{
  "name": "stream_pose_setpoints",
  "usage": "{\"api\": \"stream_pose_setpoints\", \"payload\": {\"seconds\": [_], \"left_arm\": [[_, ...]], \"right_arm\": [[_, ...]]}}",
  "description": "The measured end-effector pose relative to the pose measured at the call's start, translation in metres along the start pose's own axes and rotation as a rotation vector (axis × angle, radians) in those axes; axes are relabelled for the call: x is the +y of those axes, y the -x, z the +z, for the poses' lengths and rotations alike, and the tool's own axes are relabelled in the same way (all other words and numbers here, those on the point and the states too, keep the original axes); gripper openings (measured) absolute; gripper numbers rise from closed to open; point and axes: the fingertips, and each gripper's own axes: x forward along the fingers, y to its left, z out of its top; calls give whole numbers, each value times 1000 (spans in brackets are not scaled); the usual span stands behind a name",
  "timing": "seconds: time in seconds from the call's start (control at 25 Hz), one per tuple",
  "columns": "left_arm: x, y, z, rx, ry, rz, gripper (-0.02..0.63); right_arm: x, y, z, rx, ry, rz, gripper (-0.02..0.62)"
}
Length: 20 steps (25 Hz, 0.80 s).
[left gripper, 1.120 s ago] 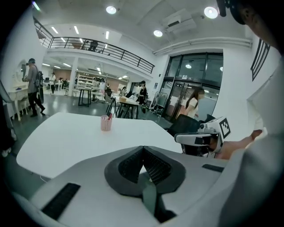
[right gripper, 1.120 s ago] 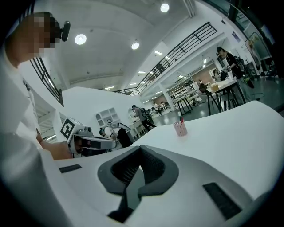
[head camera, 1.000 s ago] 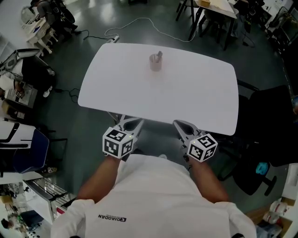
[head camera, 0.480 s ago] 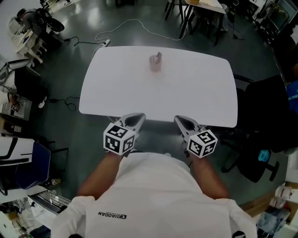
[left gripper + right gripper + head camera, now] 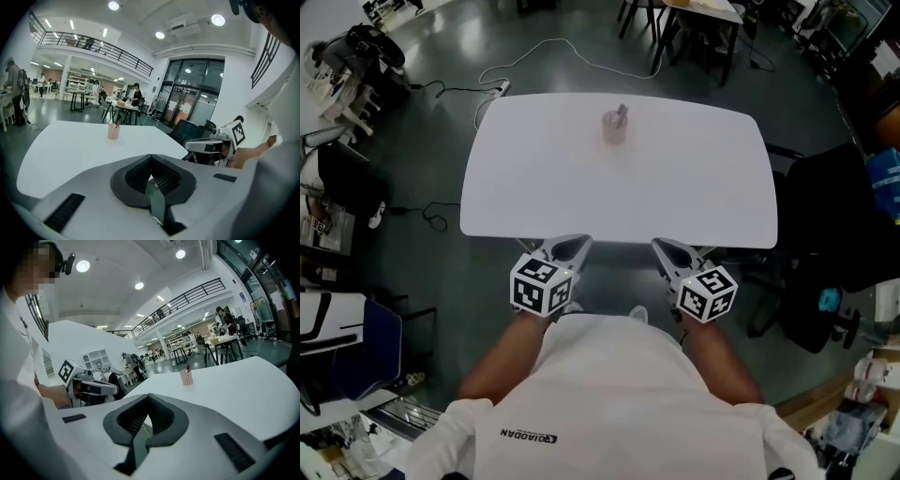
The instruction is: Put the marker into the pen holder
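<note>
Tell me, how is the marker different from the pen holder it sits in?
The pen holder is pale pink; the marker looks darker. The pen holder is wide and short, the marker thin, poking out above the rim. The pen holder stands straight up, while the marker leans to one side. Both are together at the far side of the white table, the marker already inside the pen holder.

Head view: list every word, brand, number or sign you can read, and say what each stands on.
"QIAODAN": small dark print on the person's white shirt, upside down to this camera.
Marker cubes on the left tool and right tool: black-and-white square patterns only, no letters.
Small pink pen holder: too small to show any print.
</note>
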Motion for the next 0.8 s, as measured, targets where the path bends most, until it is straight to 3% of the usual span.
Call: {"api": "stream_pose_setpoints", "payload": {"seconds": [0.28,0.8], "left_arm": [[4,3,-14,37,-14,-12,28],[-4,6,-24,48,-19,-29,28]], "right_arm": [[8,-4,-16,16,-48,-22,18],[13,3,-24,45,-21,-24,18]]}}
